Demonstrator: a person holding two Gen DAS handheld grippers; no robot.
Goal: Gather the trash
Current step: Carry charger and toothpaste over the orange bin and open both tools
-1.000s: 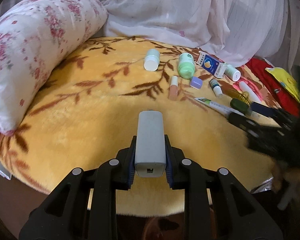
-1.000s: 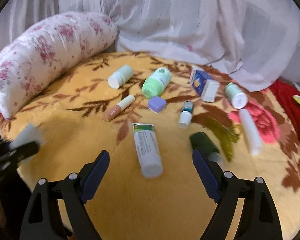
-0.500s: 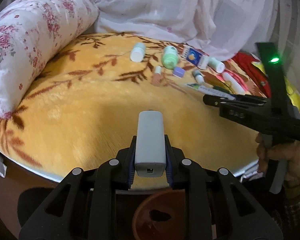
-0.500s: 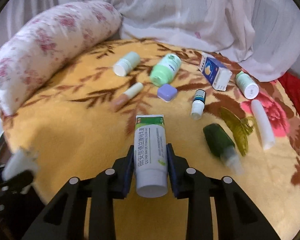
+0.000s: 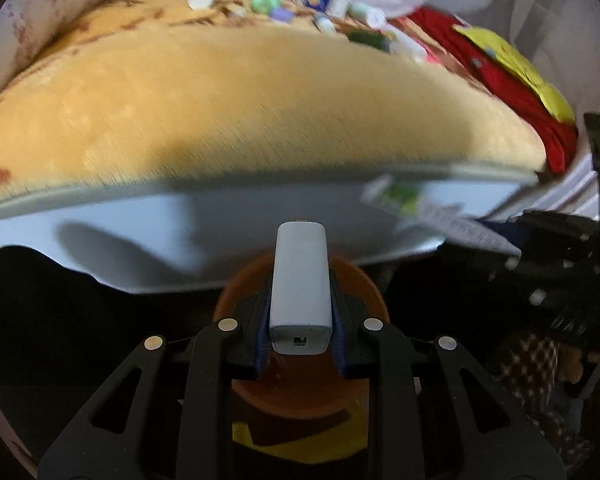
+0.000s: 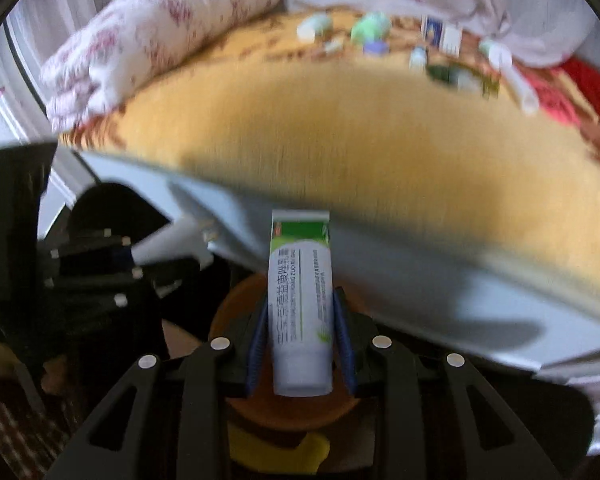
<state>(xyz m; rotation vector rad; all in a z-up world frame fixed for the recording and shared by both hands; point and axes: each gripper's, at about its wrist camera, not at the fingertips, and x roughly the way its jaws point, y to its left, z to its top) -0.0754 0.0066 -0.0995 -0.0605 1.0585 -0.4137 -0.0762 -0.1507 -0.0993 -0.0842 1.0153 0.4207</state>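
Gripping a grey-white rectangular case (image 5: 300, 280), the left gripper (image 5: 300, 344) hangs over an orange bin (image 5: 364, 300) below the bed's edge. The right gripper (image 6: 302, 344) is clamped on a green-and-white tube (image 6: 302, 308) above the same orange bin (image 6: 236, 312), whose inside is mostly hidden behind both grippers. The bottles (image 6: 370, 28) far back on the yellow blanket (image 6: 360, 120) are smeared by blur, their labels unreadable.
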